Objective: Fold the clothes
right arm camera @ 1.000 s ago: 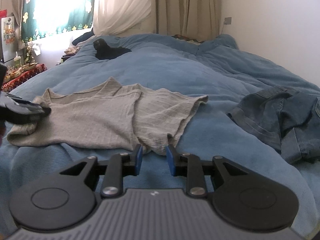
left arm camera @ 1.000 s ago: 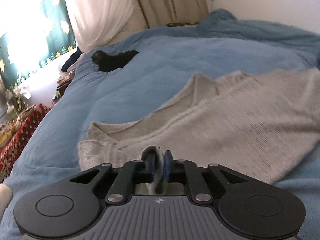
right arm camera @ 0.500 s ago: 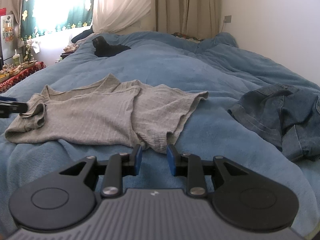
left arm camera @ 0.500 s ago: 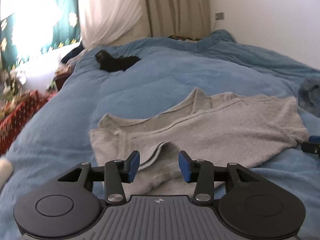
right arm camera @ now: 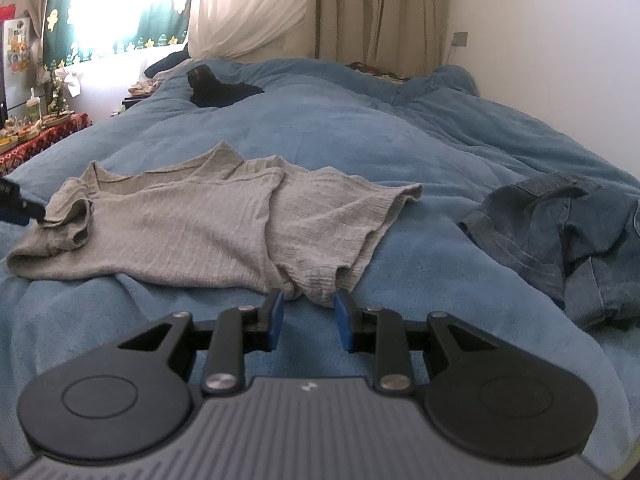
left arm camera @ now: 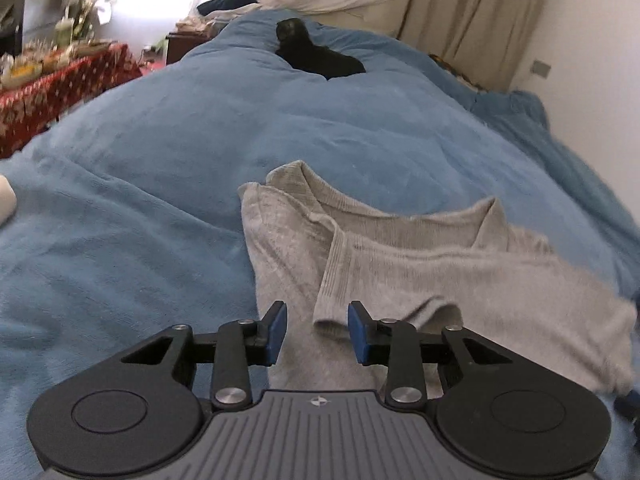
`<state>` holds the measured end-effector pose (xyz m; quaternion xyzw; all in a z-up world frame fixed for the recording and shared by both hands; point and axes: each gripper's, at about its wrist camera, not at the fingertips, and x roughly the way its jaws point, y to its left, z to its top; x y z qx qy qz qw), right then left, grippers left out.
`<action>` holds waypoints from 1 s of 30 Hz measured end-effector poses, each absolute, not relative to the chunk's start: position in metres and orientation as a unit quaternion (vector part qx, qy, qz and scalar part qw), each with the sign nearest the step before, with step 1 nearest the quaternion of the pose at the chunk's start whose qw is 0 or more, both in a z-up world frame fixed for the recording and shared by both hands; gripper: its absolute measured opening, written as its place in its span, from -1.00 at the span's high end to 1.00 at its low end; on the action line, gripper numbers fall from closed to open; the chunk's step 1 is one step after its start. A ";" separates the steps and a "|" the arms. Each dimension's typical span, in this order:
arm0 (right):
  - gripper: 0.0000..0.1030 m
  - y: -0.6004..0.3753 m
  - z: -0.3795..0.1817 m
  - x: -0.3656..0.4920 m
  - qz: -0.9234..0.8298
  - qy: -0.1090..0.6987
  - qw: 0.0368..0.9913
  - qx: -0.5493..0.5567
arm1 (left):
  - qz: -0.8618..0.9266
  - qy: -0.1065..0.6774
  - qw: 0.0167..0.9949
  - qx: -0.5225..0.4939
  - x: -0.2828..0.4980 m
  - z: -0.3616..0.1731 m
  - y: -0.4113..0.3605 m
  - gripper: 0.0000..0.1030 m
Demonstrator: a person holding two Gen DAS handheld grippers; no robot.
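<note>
A grey ribbed shirt (left arm camera: 400, 264) lies spread on the blue blanket (left arm camera: 160, 184), one sleeve turned in over its body. My left gripper (left arm camera: 317, 330) hovers over that sleeve's cuff with its jaws apart and closing. The cuff's edge lies between the pads, and they do not press on it. In the right wrist view the shirt (right arm camera: 192, 224) stretches from left to centre. My right gripper (right arm camera: 309, 320) stands open at the near hem, with the cloth just at its fingertips and not pinched. The left gripper (right arm camera: 16, 208) shows at the shirt's far left end.
A crumpled denim garment (right arm camera: 560, 232) lies on the blanket to the right of the shirt. A black garment (right arm camera: 216, 90) sits far back on the bed. A table with a red cloth (left arm camera: 52, 84) and clutter stands left of the bed, and a white wall runs along the right.
The left gripper let go of the sleeve it was pinching, opened, drew back along the shirt's end and rolled. The sleeve now lies on the shirt. The right gripper stayed put.
</note>
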<state>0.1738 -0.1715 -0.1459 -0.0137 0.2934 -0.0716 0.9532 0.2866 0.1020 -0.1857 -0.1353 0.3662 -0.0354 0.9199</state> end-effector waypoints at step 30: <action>0.39 -0.196 -0.110 0.204 -0.099 0.291 0.952 -0.012 | -0.098 0.390 0.910 -0.097 0.366 -0.168 0.022 0.95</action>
